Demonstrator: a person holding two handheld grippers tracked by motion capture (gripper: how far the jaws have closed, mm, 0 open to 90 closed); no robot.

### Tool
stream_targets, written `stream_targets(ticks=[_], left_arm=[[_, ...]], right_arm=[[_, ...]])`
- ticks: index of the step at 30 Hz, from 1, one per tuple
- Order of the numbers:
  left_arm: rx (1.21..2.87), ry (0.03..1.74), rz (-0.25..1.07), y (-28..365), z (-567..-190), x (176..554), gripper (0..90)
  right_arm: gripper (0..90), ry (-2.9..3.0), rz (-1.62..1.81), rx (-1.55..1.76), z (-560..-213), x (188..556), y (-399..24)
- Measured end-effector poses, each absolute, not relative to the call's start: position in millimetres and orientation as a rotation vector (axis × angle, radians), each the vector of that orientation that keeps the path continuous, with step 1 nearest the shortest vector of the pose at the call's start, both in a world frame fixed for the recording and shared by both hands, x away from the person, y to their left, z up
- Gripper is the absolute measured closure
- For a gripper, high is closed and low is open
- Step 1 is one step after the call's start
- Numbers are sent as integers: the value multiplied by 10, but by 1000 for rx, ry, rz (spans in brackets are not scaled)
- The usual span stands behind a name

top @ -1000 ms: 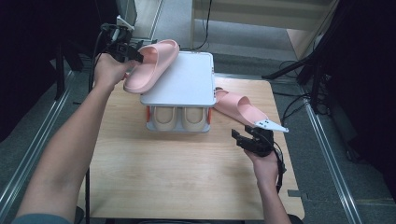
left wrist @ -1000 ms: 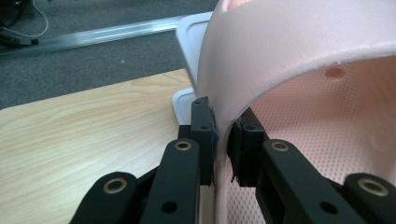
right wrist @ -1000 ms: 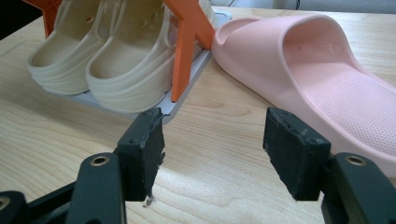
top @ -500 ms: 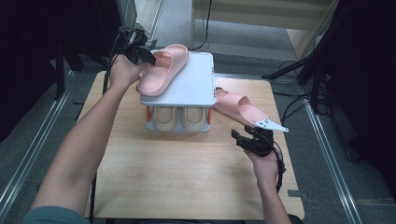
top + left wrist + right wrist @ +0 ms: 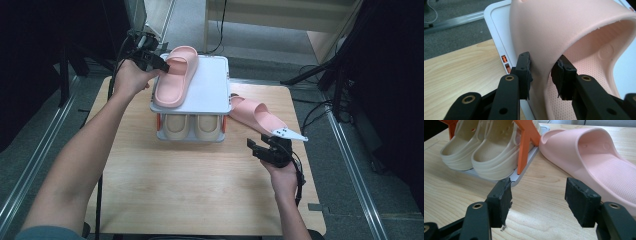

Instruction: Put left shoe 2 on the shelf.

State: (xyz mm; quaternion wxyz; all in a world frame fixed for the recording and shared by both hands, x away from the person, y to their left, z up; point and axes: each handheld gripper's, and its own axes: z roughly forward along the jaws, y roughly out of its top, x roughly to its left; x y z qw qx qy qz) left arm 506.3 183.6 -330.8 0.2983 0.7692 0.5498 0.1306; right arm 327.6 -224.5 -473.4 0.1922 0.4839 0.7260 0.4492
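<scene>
On rack top point(image 5: 212, 92): pink slipper point(image 5: 175, 75) near left edge, left gripper point(image 5: 541, 76) jaws just opening, pads off strap; right gripper point(image 5: 537, 200) wide, empty, over bare table point(image 5: 190, 185)

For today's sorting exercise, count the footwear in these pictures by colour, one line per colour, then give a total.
Pink slippers: 2, one on the rack's top shelf, one on the table
Cream slippers: 2, left and right on the lower shelf
Total: 4

No legible text, label, brand, number or sign on anything here.
</scene>
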Motion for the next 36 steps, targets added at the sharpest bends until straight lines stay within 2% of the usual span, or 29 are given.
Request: stream_targets(ticks=[9,24,36], left_arm=[[2003,1426,286,1904,-3282,5013,593],[1974,1378,256,2228,-3243,4593,504],[1970,1361,247,2462,-3460,4218,449]], right_arm=[[403,2037,1276,1349,-4718,3274,-2255],[442,2041,1211,1318,-4711,3540,-2278],[552,1952,1207,1356,-4718,3810,-2434]])
